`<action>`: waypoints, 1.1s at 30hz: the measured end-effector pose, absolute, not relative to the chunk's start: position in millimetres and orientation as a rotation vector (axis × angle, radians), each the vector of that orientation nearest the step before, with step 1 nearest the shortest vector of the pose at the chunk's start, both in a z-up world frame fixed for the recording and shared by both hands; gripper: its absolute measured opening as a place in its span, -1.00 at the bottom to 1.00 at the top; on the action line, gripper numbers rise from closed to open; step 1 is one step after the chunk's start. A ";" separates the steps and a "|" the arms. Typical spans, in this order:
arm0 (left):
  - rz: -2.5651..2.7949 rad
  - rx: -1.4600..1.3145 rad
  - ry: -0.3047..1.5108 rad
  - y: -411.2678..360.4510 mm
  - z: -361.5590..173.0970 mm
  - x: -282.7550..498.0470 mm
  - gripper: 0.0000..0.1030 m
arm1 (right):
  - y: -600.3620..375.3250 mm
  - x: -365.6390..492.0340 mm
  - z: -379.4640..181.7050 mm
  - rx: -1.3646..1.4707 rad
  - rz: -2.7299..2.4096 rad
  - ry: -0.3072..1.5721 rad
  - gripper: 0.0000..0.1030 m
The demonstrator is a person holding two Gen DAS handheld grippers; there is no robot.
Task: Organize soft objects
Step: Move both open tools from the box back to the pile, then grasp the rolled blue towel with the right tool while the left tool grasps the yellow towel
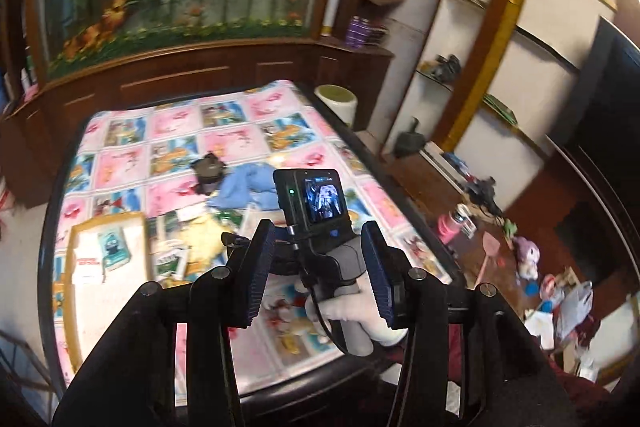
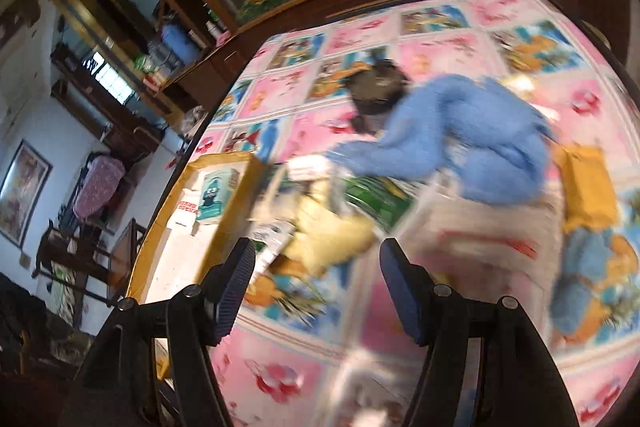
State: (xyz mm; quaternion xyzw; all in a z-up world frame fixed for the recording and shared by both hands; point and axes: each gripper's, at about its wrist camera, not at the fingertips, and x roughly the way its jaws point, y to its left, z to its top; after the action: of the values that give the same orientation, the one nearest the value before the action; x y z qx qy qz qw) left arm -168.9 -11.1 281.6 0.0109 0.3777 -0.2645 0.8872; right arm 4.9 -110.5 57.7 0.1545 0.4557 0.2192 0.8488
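A blue fluffy soft toy (image 1: 250,183) (image 2: 460,143) lies mid-bed beside a dark soft item (image 1: 208,169) (image 2: 376,89). A yellow plush (image 1: 202,239) (image 2: 332,239) lies among green-and-white packets (image 1: 170,259) (image 2: 380,199). My left gripper (image 1: 320,263) is open and empty above the bed's near side. The other gripper's body, with its camera screen (image 1: 316,201) and a white-gloved hand (image 1: 352,311), shows between my left fingers. My right gripper (image 2: 316,291) is open and empty, just short of the yellow plush. The right view is blurred.
The bed has a pink and blue cartoon quilt (image 1: 168,131) (image 2: 440,19). A cardboard box (image 1: 104,251) (image 2: 200,211) sits at its left. A cluttered wooden side table (image 1: 472,211) stands to the right, a wooden headboard cabinet (image 1: 192,75) behind.
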 end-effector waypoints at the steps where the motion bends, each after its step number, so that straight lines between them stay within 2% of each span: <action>1: -0.553 0.029 0.805 -18.8 280.2 -171.9 -0.14 | -121.5 0.2 57.9 0.334 0.447 0.954 0.26; 8: -0.550 0.011 0.916 -59.4 269.4 -180.7 -0.14 | -166.2 -21.9 62.3 0.376 0.409 0.900 0.26; 15: -0.600 0.085 0.820 -65.3 257.0 -198.6 -0.14 | -190.2 -36.5 57.2 0.400 0.410 0.865 0.26; 22: -0.347 -0.155 0.808 51.3 170.7 -105.4 -0.14 | -234.1 -48.2 47.1 0.459 0.359 0.817 0.26; 25: -0.259 -0.211 0.885 81.1 119.7 -72.9 -0.14 | -243.8 -45.8 37.7 0.487 0.352 0.824 0.27; 29: -0.262 -0.191 1.015 74.0 65.3 -41.9 -0.14 | -248.2 -37.1 27.9 0.504 0.347 0.842 0.26; 33: -0.284 -0.092 1.042 52.2 42.8 -20.8 -0.14 | -256.4 -32.7 19.5 0.520 0.329 0.843 0.27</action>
State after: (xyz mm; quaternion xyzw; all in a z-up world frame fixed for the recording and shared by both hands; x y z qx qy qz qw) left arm -20.8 52.2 42.8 -0.0437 0.4961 -0.1350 0.8566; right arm -32.7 -256.4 19.5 0.2482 0.4027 0.1571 0.8669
